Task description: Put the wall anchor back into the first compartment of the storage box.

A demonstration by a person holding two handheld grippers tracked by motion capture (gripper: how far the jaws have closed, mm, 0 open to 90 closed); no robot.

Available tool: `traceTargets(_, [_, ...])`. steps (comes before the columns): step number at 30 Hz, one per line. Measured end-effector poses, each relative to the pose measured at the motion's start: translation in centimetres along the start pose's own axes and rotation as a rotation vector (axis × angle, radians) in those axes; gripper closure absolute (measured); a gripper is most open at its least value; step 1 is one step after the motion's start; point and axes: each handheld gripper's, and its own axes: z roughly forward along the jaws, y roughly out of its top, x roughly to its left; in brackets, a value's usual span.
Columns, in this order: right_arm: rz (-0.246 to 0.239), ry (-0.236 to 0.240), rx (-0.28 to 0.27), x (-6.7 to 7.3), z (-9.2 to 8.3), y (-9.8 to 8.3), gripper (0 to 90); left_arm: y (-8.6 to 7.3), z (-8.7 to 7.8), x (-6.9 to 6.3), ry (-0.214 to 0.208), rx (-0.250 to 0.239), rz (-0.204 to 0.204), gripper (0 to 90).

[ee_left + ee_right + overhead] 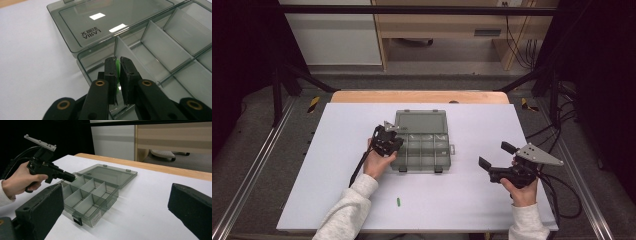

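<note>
A thin green piece [117, 67], center of the left gripper view, is mostly hidden between the fingers [110, 75]; its shape cannot be told. The box [160, 50] runs off the right edge there. Lower center of the high view, a green speck [398, 202] is too small to identify.

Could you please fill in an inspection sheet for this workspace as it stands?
Surface: white board on a wooden table.
Job's things: smoky transparent plastic compartment box, lid open flat; small green piece clamped over a corner compartment.
Clutter: second small green piece loose near the front edge.
Grippers: left gripper shut on the green piece; right gripper open, apart from the box.
Cables: black cables at the right.
Surroundings: wooden furniture behind.
</note>
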Motion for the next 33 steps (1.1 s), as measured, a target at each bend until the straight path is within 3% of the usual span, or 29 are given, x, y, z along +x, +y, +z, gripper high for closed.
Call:
traceTargets(4, [0.002,-0.003,-0.004,0.0,0.0,0.0,0.7,0.1,-0.5,0.1,-0.004,0.002,-0.002,78.1])
traceTargets(9, [0.003,-0.003,-0.009,0.0,-0.1,0.1,0.7,0.5,-2.6,-0.2,-0.009,-0.061,-0.004,71.3])
traceTargets(16, [0.003,-0.003,-0.017,-0.1,-0.3,0.1,0.7,0.6,-6.0,-0.3,-0.045,-0.152,-0.033,54.1])
traceTargets(20, [0.005,-0.004,-0.02,-0.1,-0.3,0.1,0.6,-0.3,-8.9,-0.2,-0.054,-0.217,-0.042,44.7])
traceTargets(23, [0.006,-0.003,-0.019,-0.1,-0.3,0.1,0.6,-0.5,-9.4,-0.2,-0.059,-0.227,-0.045,35.9])
traceTargets(27, [0.005,-0.002,-0.011,-0.1,-0.2,0.1,0.6,-1.5,-11.2,-0.6,-0.045,-0.245,-0.02,25.1])
traceTargets(33, [0.004,-0.002,-0.01,-0.1,-0.3,0.1,0.6,-3.3,-13.2,-1.6,-0.036,-0.251,-0.019,15.4])
